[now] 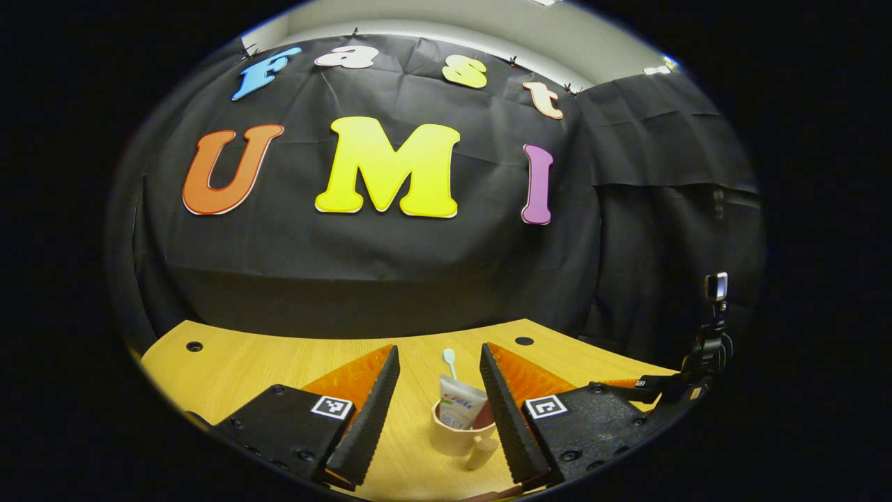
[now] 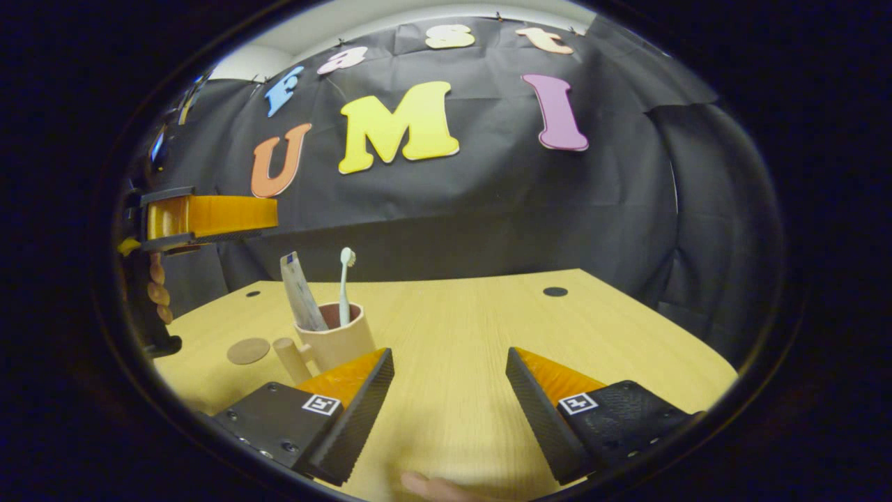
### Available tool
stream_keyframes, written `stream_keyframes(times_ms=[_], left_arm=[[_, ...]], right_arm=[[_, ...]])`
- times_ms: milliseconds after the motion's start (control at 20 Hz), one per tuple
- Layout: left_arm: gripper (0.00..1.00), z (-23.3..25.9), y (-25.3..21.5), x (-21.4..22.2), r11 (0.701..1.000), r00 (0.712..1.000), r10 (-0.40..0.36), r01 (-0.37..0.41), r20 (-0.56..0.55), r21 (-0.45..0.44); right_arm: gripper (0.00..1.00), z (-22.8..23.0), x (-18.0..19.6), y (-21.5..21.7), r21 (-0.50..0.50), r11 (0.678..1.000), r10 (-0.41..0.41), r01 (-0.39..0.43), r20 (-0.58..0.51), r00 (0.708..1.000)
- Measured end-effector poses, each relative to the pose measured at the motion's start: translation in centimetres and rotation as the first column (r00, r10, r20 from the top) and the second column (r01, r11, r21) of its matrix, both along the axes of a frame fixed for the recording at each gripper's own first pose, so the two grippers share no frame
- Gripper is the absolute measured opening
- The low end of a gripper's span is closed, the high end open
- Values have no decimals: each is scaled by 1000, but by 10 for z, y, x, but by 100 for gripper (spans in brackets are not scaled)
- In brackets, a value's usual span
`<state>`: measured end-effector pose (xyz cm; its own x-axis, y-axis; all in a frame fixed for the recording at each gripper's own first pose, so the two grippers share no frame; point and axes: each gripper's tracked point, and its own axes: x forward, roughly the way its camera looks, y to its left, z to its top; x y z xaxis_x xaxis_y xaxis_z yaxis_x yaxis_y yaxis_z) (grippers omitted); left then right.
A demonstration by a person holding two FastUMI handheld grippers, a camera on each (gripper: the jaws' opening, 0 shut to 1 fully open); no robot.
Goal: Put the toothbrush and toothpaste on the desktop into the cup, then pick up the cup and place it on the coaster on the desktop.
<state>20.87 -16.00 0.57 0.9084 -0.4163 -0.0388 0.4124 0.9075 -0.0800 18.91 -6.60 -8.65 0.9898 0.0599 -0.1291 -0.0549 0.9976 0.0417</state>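
Left gripper jaws apart, straddling cup without touching | right gripper jaws apart over bare desktop | cup holds toothbrush and toothpaste, both leaning | coaster just beside cup handle | risk: off-centre grip tips cup, spilling contents.

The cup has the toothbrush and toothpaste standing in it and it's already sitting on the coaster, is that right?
Not quite. The cup does hold the toothbrush and toothpaste, but it stands on the bare desktop, not on the coaster. The right gripper view shows the coaster lying apart, beside the cup's handle.
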Motion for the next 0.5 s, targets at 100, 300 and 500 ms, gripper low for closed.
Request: stream_keyframes(times_ms=[100, 300, 500], left_arm=[[80, -2, 16, -7, 1000, 1000, 24, -24, -7, -3], [82, -24, 50, -17, 997, 997, 75, -75, -25, -11], [90, -37, 86, -25, 991, 991, 129, -131, -41, -30]], right_arm=[[96, 4, -5, 7, -23, 1000, 3, -3, 6, 1000], [97, 18, -9, 27, -43, 999, 15, -14, 20, 1000], [96, 29, -7, 53, -50, 998, 43, -44, -13, 999]])
